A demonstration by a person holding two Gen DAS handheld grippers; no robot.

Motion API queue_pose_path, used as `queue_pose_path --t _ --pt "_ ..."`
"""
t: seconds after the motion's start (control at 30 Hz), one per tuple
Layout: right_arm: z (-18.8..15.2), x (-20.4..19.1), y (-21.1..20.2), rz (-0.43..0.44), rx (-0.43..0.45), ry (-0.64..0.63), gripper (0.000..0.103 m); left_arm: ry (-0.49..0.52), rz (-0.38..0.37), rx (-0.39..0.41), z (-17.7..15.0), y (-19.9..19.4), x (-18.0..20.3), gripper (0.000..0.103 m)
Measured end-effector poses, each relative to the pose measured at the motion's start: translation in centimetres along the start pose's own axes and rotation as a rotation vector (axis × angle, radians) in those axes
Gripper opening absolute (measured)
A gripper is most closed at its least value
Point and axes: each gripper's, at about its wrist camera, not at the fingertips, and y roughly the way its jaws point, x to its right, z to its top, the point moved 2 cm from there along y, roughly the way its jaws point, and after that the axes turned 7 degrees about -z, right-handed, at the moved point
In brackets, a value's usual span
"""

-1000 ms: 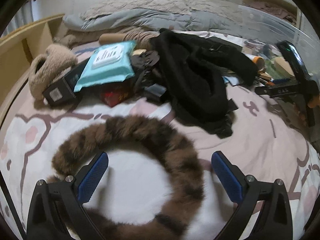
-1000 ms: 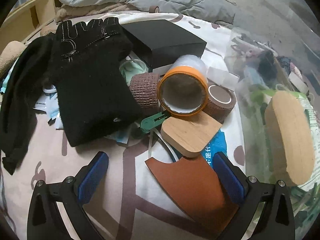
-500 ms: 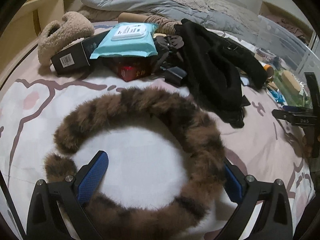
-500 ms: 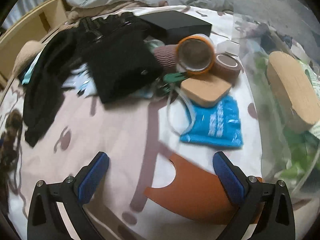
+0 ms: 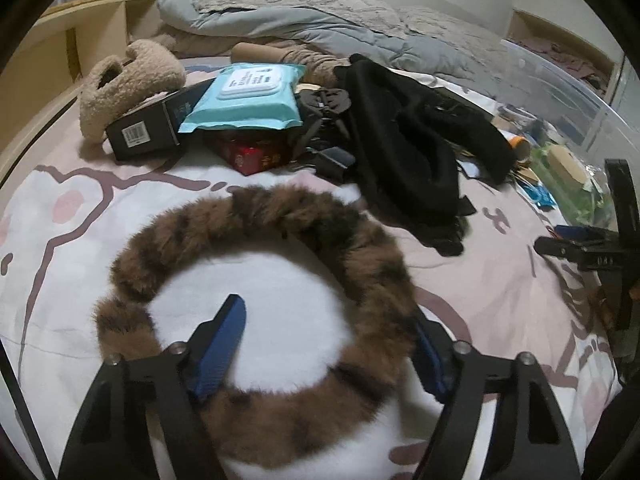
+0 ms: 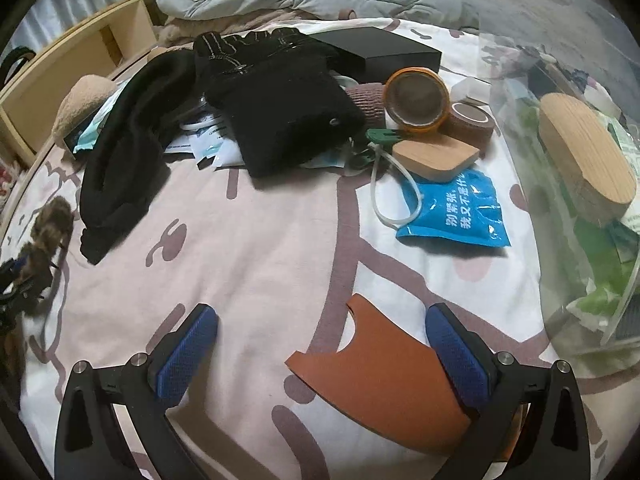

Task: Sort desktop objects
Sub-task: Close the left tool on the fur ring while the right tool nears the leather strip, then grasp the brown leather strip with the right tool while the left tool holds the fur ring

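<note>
A brown striped furry headband [image 5: 360,256] lies curved on the patterned bedsheet. My left gripper [image 5: 328,344] has its jaws partly closed around the headband's right side: the left finger [image 5: 224,344] is inside the loop, the right finger mostly hidden behind the fur. I cannot tell if it grips. My right gripper [image 6: 320,344] is open and empty, low over the sheet, with a flat orange-brown leather piece [image 6: 384,376] between its fingers. It also shows in the left wrist view [image 5: 588,252]. The headband also shows at the left edge of the right wrist view [image 6: 44,236].
A pile lies beyond: black gloves [image 6: 276,100], black garment [image 5: 404,148], wet wipes pack [image 5: 248,96], black boxes [image 5: 148,128], fuzzy slipper [image 5: 124,80], orange tape roll [image 6: 416,100], wooden blocks [image 6: 436,156], blue packet [image 6: 460,208]. A clear plastic bin [image 6: 584,168] stands at right.
My left gripper's jaws have narrowed around the headband's right side; earlier they were wide open above it. My right gripper has pulled back from the pile, still open.
</note>
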Motion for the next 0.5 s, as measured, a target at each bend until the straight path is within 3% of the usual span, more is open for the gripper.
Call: queue_pose_path --t 0.27,0.43,0.5 --pt "-1.1 2.5 -2.5 0.050 0.045 0.094 0.103 0.104 -0.043 -0.019 -0.4 0.2 2.3 0.040" --pt "-1.7 4.5 -4.8 0.028 0.078 0.169 0.103 0.153 -0.048 -0.023 -0.5 0.4 3.3 0.027" --pt "-2.3 5.4 -5.0 0.013 0.072 0.189 0.103 0.148 -0.053 -0.022 -0.5 0.4 3.3 0.026"
